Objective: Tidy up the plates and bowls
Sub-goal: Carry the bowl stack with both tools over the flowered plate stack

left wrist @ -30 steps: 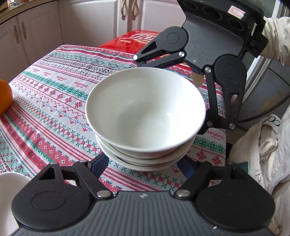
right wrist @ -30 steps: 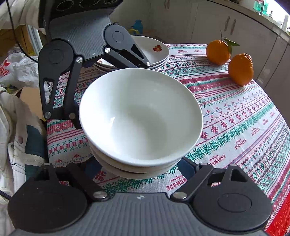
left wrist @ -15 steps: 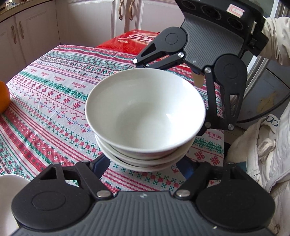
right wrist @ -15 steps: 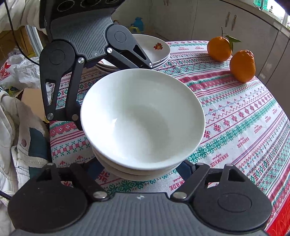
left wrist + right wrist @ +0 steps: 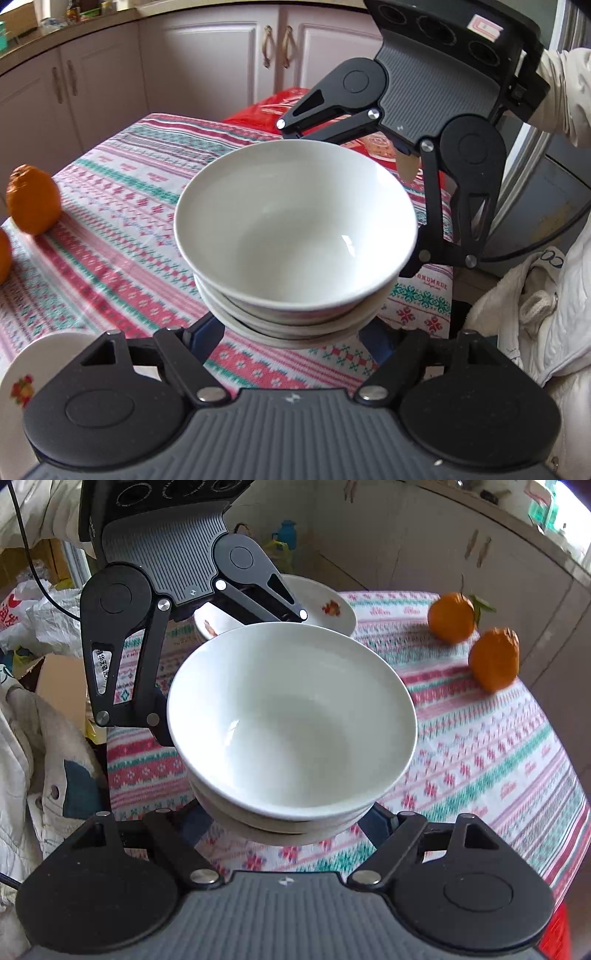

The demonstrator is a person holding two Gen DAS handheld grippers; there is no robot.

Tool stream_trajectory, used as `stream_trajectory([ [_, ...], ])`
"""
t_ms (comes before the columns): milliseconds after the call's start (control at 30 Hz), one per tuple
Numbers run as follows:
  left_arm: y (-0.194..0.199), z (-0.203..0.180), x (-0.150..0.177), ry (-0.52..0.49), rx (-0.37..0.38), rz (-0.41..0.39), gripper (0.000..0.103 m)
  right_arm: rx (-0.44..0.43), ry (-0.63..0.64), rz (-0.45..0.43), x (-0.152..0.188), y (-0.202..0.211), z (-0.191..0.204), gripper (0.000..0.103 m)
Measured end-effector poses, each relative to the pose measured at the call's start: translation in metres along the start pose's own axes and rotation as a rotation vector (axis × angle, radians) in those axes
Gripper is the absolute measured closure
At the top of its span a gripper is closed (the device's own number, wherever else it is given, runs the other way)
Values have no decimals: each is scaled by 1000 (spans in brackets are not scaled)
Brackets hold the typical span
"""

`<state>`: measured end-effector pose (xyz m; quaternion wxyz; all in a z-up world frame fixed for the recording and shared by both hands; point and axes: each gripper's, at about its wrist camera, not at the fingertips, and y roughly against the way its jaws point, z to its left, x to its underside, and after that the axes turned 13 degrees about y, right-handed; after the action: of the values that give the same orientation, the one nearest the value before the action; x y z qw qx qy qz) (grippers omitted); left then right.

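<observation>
Nearest to me, the left claw and the right claw face each other with the stack of white bowls between them. Each claw's fingers are spread wide and reach under the lowest bowl from opposite sides; neither is pinched onto a rim. They cradle the stack more than they clamp it, though I cannot tell how firmly the fingers press.

The stack appears to be raised just above the striped tablecloth, near the table edge by the person's white jacket. The bowls look like glazed ceramic: stiff, smooth, probably slippery, weighty as a nest and liable to chip if knocked. Support under the base from both sides seems the sensible hold, kept level so the top bowl does not slide.

Beyond the stack lies a pile of flower-patterned plates, partly hidden behind the left claw. Farther off from the stack sit two oranges, and past them the pale cabinets.
</observation>
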<state>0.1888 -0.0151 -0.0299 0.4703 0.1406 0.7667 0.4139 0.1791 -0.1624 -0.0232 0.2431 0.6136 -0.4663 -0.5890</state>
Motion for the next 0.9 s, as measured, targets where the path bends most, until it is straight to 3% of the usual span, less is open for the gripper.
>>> stream_trajectory([
  [600,80,50,33,127,-214,-70,24,-26,222,-71,-104,-39,-20,16],
  [900,87,85,49,201,-275,-42,24,-70,270,-72,-138,-84,-40,16],
])
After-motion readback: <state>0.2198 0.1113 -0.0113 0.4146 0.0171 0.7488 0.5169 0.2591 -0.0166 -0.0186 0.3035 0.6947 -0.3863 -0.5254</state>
